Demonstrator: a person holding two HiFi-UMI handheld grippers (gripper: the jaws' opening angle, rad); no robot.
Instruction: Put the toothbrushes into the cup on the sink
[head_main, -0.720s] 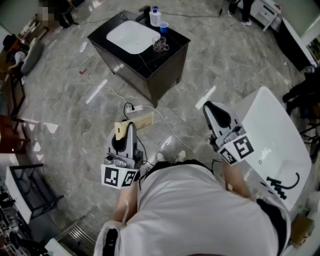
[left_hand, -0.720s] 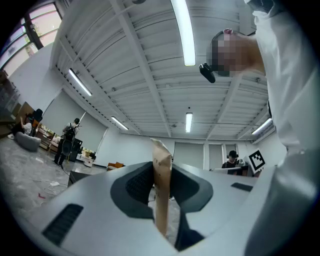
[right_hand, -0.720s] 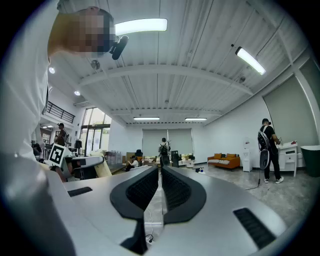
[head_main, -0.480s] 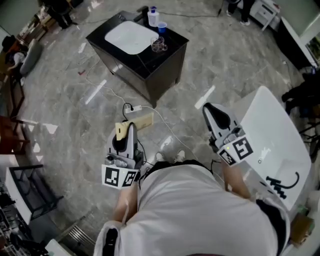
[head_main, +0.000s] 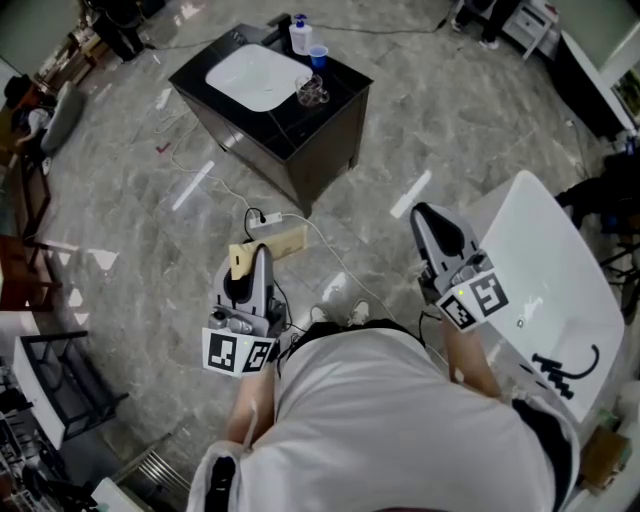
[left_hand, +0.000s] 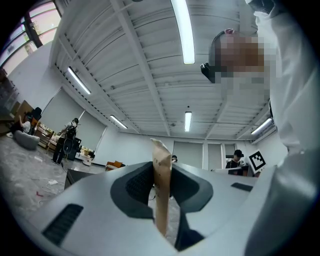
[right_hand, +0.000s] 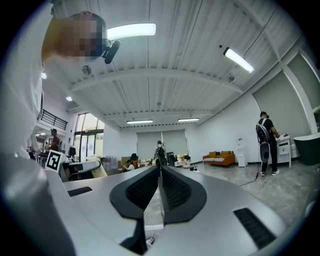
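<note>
Black sink cabinet with white basin (head_main: 322, 150) is seen at upper centre. Left gripper (head_main: 261, 252) is clamped on a flat tan cardboard pack (head_main: 286, 240), possibly toothbrush packaging, at mid-frame. Right gripper (right_hand: 160, 176) jaws are closed together, nothing held. Clear glass cup (head_main: 312, 90) is stood on the cabinet top, right of the basin.

- Big open studio or showroom hall, by the looks
- Ribbed ceiling (left_hand: 125, 65), strip lights (right_hand: 131, 30)
- Lone sink cabinet (head_main: 320, 140) on marble-look floor (head_main: 120, 230), orange sofa (right_hand: 221, 158) behind
</note>
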